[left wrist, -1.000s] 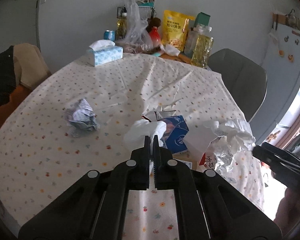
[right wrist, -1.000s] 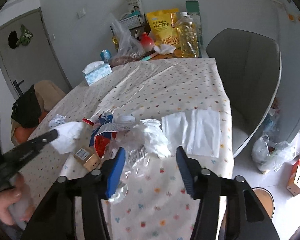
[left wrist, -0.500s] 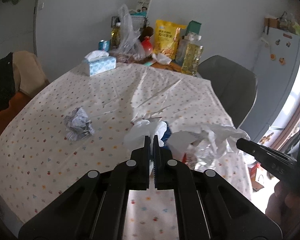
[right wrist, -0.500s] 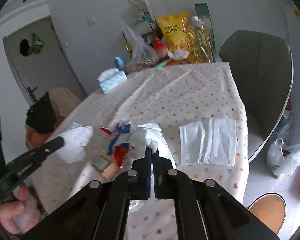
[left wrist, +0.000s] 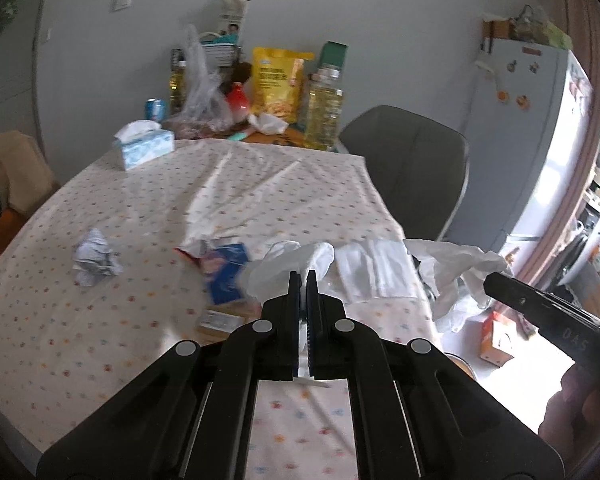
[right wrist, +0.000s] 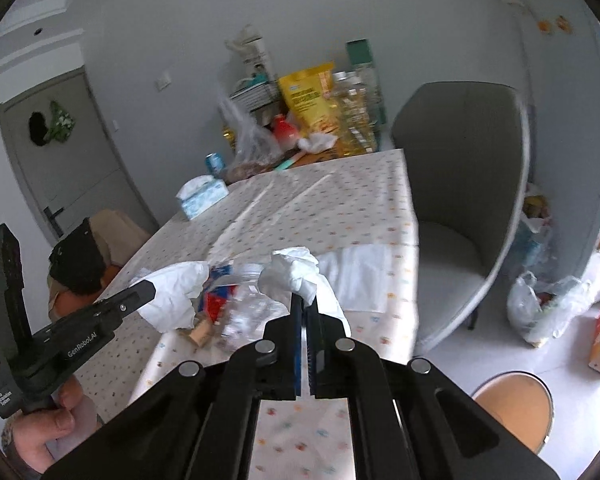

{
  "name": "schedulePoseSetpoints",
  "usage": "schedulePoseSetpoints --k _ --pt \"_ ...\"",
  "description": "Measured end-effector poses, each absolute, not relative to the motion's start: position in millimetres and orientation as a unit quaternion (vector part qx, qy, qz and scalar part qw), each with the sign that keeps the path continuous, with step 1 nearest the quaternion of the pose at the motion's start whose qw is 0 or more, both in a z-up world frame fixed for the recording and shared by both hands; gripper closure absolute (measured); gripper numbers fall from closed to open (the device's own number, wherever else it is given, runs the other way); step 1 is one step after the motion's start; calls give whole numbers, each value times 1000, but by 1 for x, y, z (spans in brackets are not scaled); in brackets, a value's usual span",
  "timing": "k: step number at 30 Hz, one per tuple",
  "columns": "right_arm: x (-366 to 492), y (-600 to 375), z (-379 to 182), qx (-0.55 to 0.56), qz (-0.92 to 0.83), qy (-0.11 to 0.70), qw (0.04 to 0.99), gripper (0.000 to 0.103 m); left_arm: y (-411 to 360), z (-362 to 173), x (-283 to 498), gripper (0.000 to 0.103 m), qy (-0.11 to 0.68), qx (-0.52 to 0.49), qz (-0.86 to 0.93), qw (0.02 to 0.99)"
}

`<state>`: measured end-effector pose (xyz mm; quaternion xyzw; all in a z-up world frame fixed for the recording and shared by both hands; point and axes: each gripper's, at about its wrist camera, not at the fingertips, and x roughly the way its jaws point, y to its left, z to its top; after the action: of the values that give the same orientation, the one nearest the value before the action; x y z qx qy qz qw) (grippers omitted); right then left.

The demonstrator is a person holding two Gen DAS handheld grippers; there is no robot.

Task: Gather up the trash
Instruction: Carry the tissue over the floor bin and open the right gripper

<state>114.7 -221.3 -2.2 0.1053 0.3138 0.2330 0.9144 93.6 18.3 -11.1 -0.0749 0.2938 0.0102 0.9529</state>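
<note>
Grey-walled dining corner, grey chair (right wrist: pixel 460 184) and a door at the back; round worktop (left wrist: pixel 100 320) under a dotted cloth, groceries crowded at its far edge. Left hand-held gripper (left wrist: pixel 300 280) clamped on a crumpled white tissue (left wrist: pixel 288 260), held just above the worktop's near edge. Right hand-held gripper (right wrist: pixel 304 300) likewise clamped on a wad of thin white plastic (right wrist: pixel 296 272), also clear of the cloth. More trash still lying on the worktop: a crushed paper ball (left wrist: pixel 96 258) to the left, a torn blue-and-red carton (left wrist: pixel 224 268), a small brown box (left wrist: pixel 220 320), a flat folded tissue (left wrist: pixel 376 268) near the right edge. All of it probably very light and soft, likely to slip or tear under a loose pinch; best taken by a bunched fold rather than a flat edge, the carton by its stiffer rim. Readable writing scarce: "GenRobot.AI" along the left hand-held gripper's arm in the right wrist view; yellow snack bag (left wrist: pixel 278 80) printed with characters too small to read.
</note>
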Motion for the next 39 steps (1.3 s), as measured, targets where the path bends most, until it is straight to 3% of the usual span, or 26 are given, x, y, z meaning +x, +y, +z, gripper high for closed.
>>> schedulePoseSetpoints --k 17,39 --pt "95 -352 -26 147 123 322 927 100 -109 -23 131 99 305 -35 -83 948" --pt "118 -468 -149 242 21 411 879 99 -218 -77 170 99 380 14 -148 913"
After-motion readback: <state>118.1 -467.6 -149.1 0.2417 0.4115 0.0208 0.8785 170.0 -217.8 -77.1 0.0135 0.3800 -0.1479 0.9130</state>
